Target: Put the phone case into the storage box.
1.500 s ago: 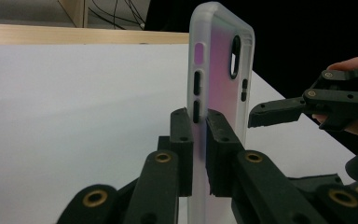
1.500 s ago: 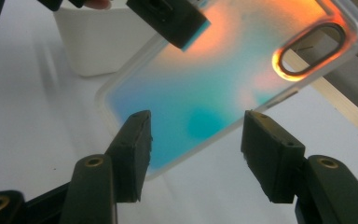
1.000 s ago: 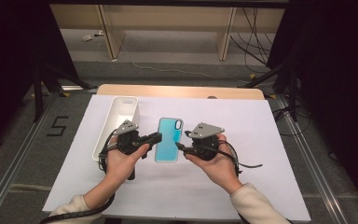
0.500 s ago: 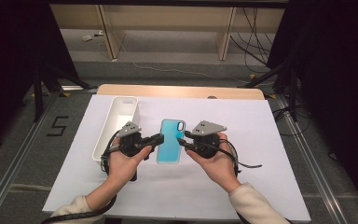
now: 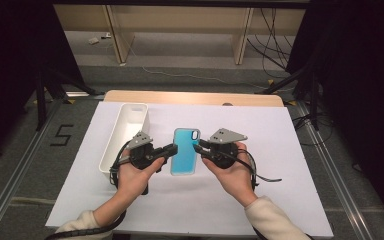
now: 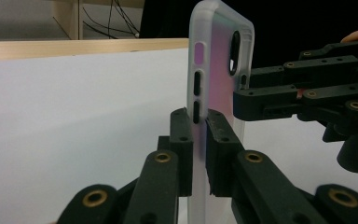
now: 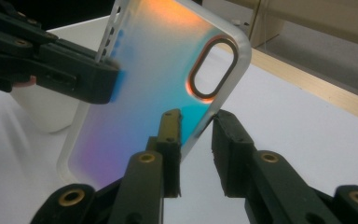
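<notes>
A translucent phone case [image 5: 185,150] with an iridescent blue sheen is held above the white sheet between both hands. My left gripper [image 5: 172,149] is shut on its left long edge; in the left gripper view the pads [image 6: 197,121] pinch the side wall of the case [image 6: 216,60] below the button slots. My right gripper [image 5: 197,146] straddles the opposite edge near the camera cut-out. Its jaws [image 7: 196,123] have just been closing, and a gap still shows between one pad and the case [image 7: 154,70].
A white oblong bin [image 5: 125,135] stands left of my left hand. White paper [image 5: 280,165] covers the table, with a wooden edge [image 5: 190,97] at the back. Dark stands and cables lie beyond.
The right gripper's jaws have drawn in around the case's right edge. The left gripper and the case have kept their place.
</notes>
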A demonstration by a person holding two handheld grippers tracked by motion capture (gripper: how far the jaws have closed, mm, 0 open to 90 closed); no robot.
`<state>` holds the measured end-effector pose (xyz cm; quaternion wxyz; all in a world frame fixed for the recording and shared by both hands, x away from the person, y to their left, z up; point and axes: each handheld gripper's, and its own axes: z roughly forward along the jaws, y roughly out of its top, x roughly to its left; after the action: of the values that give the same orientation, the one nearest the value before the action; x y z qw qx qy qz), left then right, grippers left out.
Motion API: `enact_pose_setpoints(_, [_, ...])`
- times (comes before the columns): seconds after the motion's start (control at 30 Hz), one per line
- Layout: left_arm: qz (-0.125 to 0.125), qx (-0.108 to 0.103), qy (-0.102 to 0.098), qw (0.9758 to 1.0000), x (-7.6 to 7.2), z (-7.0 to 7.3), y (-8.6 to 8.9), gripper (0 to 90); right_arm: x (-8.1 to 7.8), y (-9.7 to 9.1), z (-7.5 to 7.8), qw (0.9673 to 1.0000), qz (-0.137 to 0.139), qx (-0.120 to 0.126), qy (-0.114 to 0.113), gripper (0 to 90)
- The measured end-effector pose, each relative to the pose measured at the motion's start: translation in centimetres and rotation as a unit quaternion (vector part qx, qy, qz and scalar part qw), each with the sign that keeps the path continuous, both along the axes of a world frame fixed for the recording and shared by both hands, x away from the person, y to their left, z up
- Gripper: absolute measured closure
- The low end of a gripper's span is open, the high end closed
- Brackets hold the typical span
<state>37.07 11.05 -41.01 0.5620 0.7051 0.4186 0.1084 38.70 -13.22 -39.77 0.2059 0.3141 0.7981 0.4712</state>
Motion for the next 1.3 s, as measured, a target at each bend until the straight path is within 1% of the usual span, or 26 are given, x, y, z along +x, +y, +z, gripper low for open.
enact_pose_setpoints(0.03, [0.000,-0.002,0.001,1.0000,0.0,0.0,-0.1,82.2,-0.1,-0.1,0.1,1.0000,-0.003,0.003,0.005,75.9])
enact_pose_setpoints(0.07, [-0.001,-0.005,0.001,1.0000,0.0,-0.1,-0.2,82.2,-0.1,-0.1,0.1,1.0000,-0.005,0.005,0.005,76.6])
enact_pose_setpoints(0.13, [-0.003,-0.004,-0.001,1.0000,0.0,-0.1,-0.2,82.1,-0.1,-0.2,0.1,0.9998,-0.013,0.012,0.006,78.0])
enact_pose_setpoints(0.2, [-0.005,0.000,-0.005,1.0000,-0.1,-0.2,-0.3,82.1,-0.1,-0.3,0.2,0.9998,-0.012,0.013,0.009,78.5])
enact_pose_setpoints(0.23, [-0.004,0.007,-0.004,1.0000,-0.1,-0.2,-0.4,82.0,-0.1,-0.3,0.1,0.9997,-0.016,0.017,0.007,79.2])
enact_pose_setpoints(0.27, [-0.006,0.005,-0.006,0.9999,-0.1,-0.3,-0.4,82.0,-0.1,-0.4,0.2,0.9995,-0.022,0.023,0.009,80.5])
enact_pose_setpoints(0.3, [-0.006,0.005,-0.006,0.9999,-0.1,-0.3,-0.4,82.0,-0.1,-0.4,0.2,0.9995,-0.022,0.023,0.009,80.5])
enact_pose_setpoints(0.33, [-0.002,0.013,-0.009,0.9999,-0.2,-0.3,-0.6,82.0,-0.2,-0.4,0.2,0.9991,-0.028,0.029,0.009,82.1])
enact_pose_setpoints(0.37, [-0.002,0.013,-0.009,0.9999,-0.2,-0.3,-0.6,81.9,-0.2,-0.4,0.2,0.9991,-0.028,0.029,0.009,82.1])
enact_pose_setpoints(0.43, [-0.003,0.017,-0.010,0.9998,-0.2,-0.4,-0.7,81.9,-0.5,-0.5,0.5,0.9985,-0.037,0.039,0.011,84.2])
enact_pose_setpoints(0.53, [-0.001,0.019,-0.012,0.9998,-0.2,-0.5,-0.7,81.8,-0.6,-0.4,0.4,0.9978,-0.044,0.049,0.004,85.0])
enact_pose_setpoints(0.6, [0.000,0.022,-0.013,0.9997,-0.1,-0.5,-0.8,81.7,-0.7,-0.4,0.5,0.9975,-0.047,0.051,0.012,85.2])
enact_pose_setpoints(0.63, [0.000,0.026,-0.015,0.9995,-0.1,-0.6,-0.8,81.5,-0.8,-0.3,0.5,0.9972,-0.047,0.053,0.021,85.2])
enact_pose_setpoints(0.67, [0.000,0.026,-0.015,0.9995,-0.1,-0.6,-0.8,81.4,-0.8,-0.3,0.5,0.9972,-0.048,0.052,0.022,85.3])
enact_pose_setpoints(0.77, [0.000,0.033,-0.018,0.9993,-0.1,-0.6,-0.9,80.2,-0.8,-0.3,0.5,0.9971,-0.053,0.053,0.011,85.7])
enact_pose_setpoints(0.83, [-0.003,0.039,-0.025,0.9989,-0.2,-0.6,-1.1,77.6,-1.0,-0.3,0.6,0.9965,-0.057,0.057,0.022,86.1])
enact_pose_setpoints(0.87, [-0.006,0.044,-0.029,0.9986,-0.3,-0.5,-1.2,74.8,-1.0,-0.4,0.6,0.9968,-0.061,0.051,0.010,86.5])
enact_pose_setpoints(0.9, [-0.006,0.045,-0.029,0.9985,-0.4,-0.5,-1.3,72.2,-1.0,-0.4,0.7,0.9967,-0.062,0.050,0.012,86.8])
enact_pose_setpoints(0.93, [-0.010,0.047,-0.033,0.9983,-0.4,-0.4,-1.3,72.4,-1.0,-0.5,0.7,0.9967,-0.063,0.050,0.012,86.9])
enact_pose_setpoints(1.0, [-0.008,0.045,-0.035,0.9983,-0.5,-0.3,-1.4,71.8,-1.0,-0.4,0.6,0.9962,-0.066,0.055,0.016,87.4])
enact_pose_setpoints(1.03, [-0.011,0.046,-0.039,0.9981,-0.6,-0.3,-1.5,70.1,-1.0,-0.5,0.7,0.9964,-0.067,0.052,0.006,87.7])
enact_pose_setpoints(1.1, [-0.010,0.044,-0.043,0.9980,-0.6,-0.2,-1.6,68.3,-0.9,-0.5,0.7,0.9960,-0.071,0.054,0.002,88.0])
enact_pose_setpoints(1.13, [-0.009,0.046,-0.045,0.9979,-0.7,-0.1,-1.6,67.2,-1.1,-0.6,0.8,0.9955,-0.074,0.058,0.014,88.3])
enact_pose_setpoints(1.17, [-0.012,0.047,-0.048,0.9977,-0.8,0.0,-1.7,67.2,-1.1,-0.6,0.8,0.9955,-0.074,0.058,0.014,88.3])
enact_pose_setpoints(1.2, [-0.013,0.050,-0.052,0.9973,-0.8,0.0,-1.8,66.8,-0.9,-0.6,0.8,0.9956,-0.075,0.058,0.000,88.4])
enact_pose_setpoints(1.3, [-0.013,0.052,-0.058,0.9969,-1.0,0.1,-2.0,63.6,-1.0,-0.7,0.8,0.9952,-0.078,0.059,0.006,88.8])
